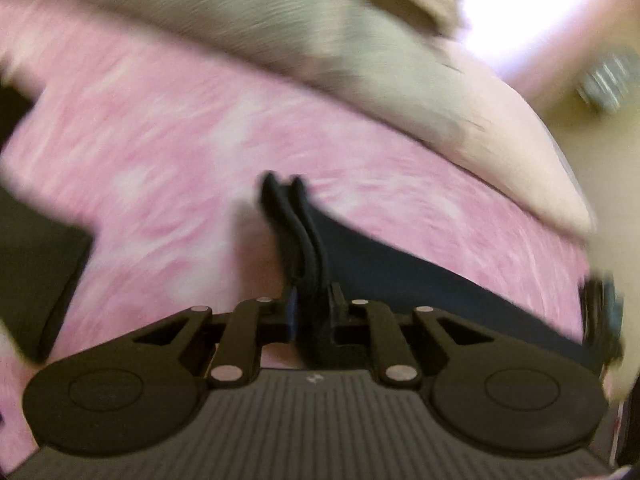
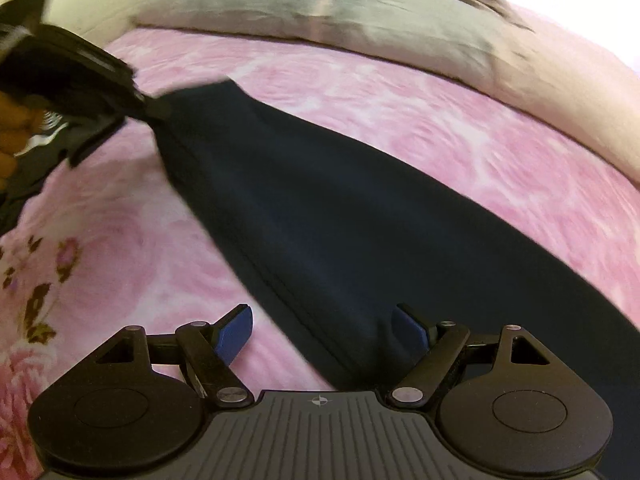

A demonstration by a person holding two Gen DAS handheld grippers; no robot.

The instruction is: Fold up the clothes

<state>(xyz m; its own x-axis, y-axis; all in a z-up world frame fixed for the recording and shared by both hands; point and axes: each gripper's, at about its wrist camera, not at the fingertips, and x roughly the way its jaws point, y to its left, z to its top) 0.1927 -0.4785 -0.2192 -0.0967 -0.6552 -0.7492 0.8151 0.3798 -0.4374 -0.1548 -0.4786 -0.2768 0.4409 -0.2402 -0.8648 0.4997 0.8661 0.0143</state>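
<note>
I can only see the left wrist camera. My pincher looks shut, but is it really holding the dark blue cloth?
Observer: Yes. The right wrist view shows the left gripper pinching one end of the navy garment, which stretches across the pink bedspread.
Operator: What's my other pincher doing?
Observer: The right gripper is open, with its blue pads wide apart. The garment's near end lies partly between them, ungripped.
Operator: Is anything else on the bed?
Observer: Only a brown and pink flower print on the bedspread, beside the right gripper.
</note>
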